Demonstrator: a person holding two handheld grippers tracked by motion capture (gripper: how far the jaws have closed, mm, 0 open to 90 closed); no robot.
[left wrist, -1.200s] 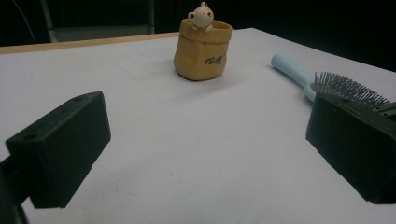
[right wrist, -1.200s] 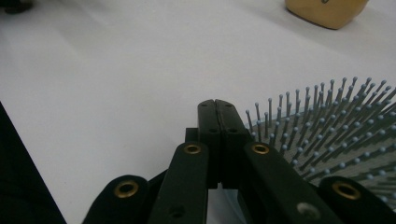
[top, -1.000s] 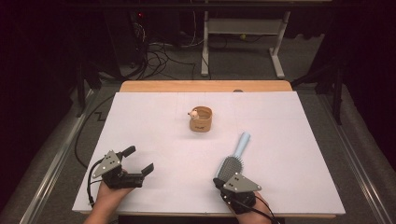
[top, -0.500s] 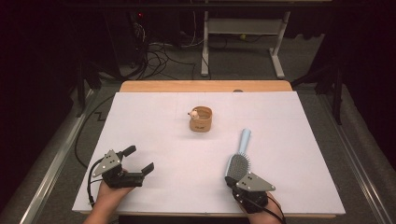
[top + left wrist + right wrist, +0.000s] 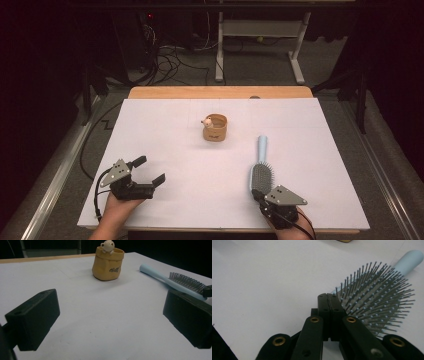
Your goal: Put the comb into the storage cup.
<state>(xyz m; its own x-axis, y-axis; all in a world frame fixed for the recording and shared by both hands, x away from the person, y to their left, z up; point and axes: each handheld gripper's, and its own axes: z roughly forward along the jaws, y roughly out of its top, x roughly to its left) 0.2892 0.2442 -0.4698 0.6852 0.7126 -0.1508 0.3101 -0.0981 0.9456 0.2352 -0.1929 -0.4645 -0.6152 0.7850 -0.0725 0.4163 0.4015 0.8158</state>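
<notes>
While the white table cover [image 5: 165, 125] spreads wide, the light blue hairbrush [image 5: 261, 170] lies near its front right, bristles up. The right gripper [image 5: 328, 298], jaws pressed together, touches the brush's edge. The left gripper [image 5: 150, 170] gapes, holding nothing.

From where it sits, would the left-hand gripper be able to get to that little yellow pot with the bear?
Probably yes. The left gripper stands open, and bare white table lies between it and the pot. The hairbrush lies off to the side.
</notes>
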